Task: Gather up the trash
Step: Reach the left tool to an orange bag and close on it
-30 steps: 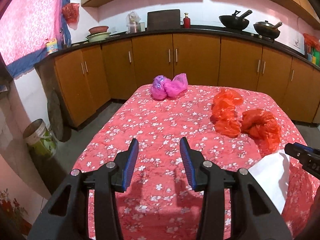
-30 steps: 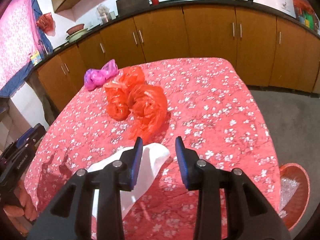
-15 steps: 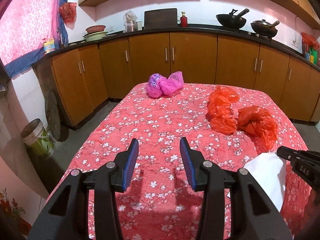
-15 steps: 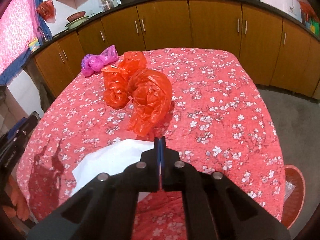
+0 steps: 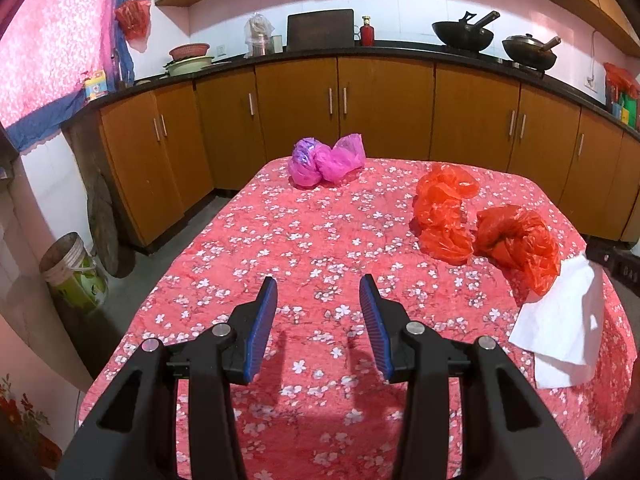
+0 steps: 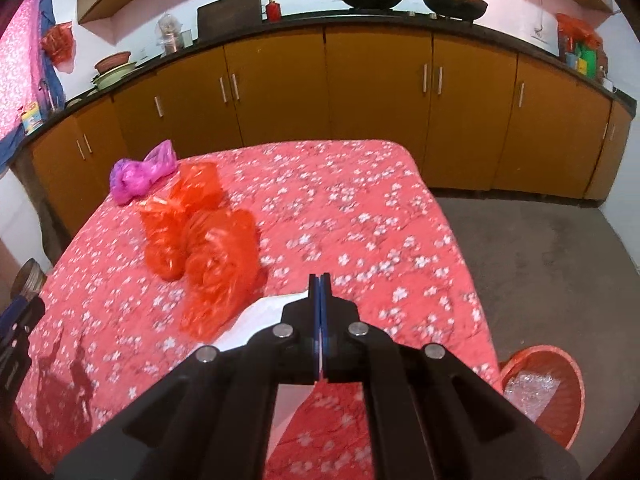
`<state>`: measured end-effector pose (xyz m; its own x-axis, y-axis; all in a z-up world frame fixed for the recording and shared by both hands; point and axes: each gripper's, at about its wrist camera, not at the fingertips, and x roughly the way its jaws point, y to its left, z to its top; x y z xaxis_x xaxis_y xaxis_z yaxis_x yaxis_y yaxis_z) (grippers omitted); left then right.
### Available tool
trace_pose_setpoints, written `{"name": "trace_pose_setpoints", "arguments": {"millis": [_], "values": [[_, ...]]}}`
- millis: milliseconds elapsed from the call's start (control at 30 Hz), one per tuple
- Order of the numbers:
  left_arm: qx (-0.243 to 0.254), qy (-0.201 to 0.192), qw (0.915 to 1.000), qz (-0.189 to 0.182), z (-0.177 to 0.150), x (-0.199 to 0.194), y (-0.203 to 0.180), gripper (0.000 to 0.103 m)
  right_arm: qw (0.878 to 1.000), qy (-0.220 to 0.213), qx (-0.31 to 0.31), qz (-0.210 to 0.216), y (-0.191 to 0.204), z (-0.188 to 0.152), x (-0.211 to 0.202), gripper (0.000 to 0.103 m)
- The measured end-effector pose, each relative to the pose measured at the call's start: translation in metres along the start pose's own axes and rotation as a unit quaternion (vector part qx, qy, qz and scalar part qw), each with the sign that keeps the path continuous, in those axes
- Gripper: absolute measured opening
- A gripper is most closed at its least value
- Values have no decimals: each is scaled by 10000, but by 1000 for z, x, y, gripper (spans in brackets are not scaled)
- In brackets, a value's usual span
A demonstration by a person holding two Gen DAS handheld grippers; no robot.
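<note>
On the red floral tablecloth (image 5: 312, 236) lie a pink plastic bag (image 5: 326, 160) at the far side and two crumpled red bags (image 5: 442, 208) (image 5: 520, 244) to the right. My right gripper (image 6: 320, 278) is shut on the edge of a white paper sheet (image 6: 262, 314), just beside the nearer red bag (image 6: 220, 264). In the left wrist view the sheet (image 5: 560, 332) hangs lifted at its far corner from the right gripper (image 5: 618, 266). Over the table's near middle, my left gripper (image 5: 318, 284) stands open with nothing between its fingers.
A red plastic basket (image 6: 560, 428) with crinkled clear plastic inside stands on the floor off the table's right corner. Brown cabinets (image 5: 384, 116) run behind the table. A bucket (image 5: 70, 268) sits by the left wall.
My right gripper went from open around the white sheet's edge to shut on it, and the sheet's corner has come up off the cloth. The left gripper has not moved.
</note>
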<state>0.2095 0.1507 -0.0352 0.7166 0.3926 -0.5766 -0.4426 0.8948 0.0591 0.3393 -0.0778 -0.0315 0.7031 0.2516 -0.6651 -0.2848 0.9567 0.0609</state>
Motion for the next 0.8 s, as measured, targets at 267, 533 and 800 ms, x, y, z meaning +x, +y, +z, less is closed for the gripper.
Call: {"name": "trace_pose_setpoints", "arguments": {"millis": [267, 533, 800], "values": [[74, 99, 9995, -278, 8, 9, -19, 51, 9995, -276, 42, -145, -5, 12, -3, 2], [126, 209, 9937, -1098, 30, 18, -76, 57, 9980, -486, 114, -379, -25, 14, -12, 2], [274, 367, 9869, -1546, 39, 30, -133, 58, 9970, -494, 308, -512, -59, 9, -15, 2]]}}
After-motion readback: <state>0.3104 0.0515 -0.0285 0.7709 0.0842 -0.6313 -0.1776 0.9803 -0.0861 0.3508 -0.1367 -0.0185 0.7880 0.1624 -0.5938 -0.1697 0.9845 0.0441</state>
